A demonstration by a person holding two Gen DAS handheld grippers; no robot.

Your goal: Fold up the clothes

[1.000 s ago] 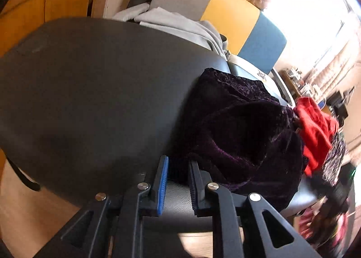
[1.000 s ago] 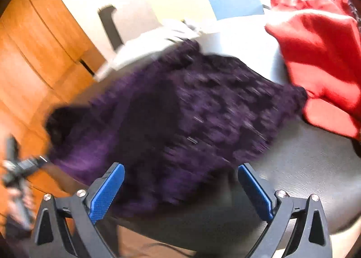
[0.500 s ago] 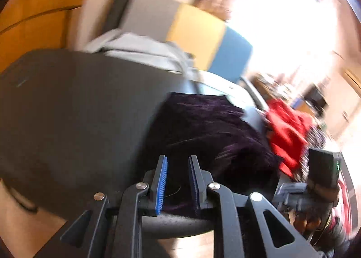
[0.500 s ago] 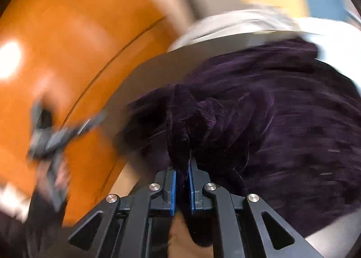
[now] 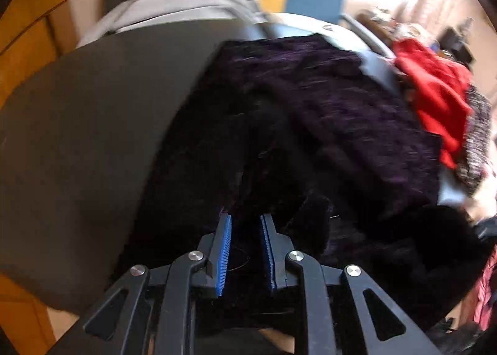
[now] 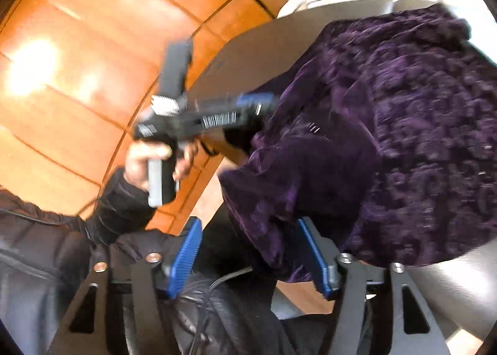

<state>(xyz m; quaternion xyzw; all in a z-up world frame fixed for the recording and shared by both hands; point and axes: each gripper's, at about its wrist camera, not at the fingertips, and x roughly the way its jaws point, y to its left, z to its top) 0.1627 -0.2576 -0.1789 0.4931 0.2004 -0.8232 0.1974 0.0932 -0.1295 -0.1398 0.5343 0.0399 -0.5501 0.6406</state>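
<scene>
Left gripper angled steeply down, jaws narrowly apart over purple velvet garment on dark table. Right gripper jaws opening, garment hem hanging between, unpinched. Red garment beyond.

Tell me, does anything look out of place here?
Yes. The purple garment lies bunched, not flat, and its near edge hangs over the edge of the dark table. Nothing looks spilled or damaged.

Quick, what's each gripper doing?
Left gripper: narrow gap, grip on purple garment unclear.
Right gripper: jaws opening, pressing nothing.
</scene>
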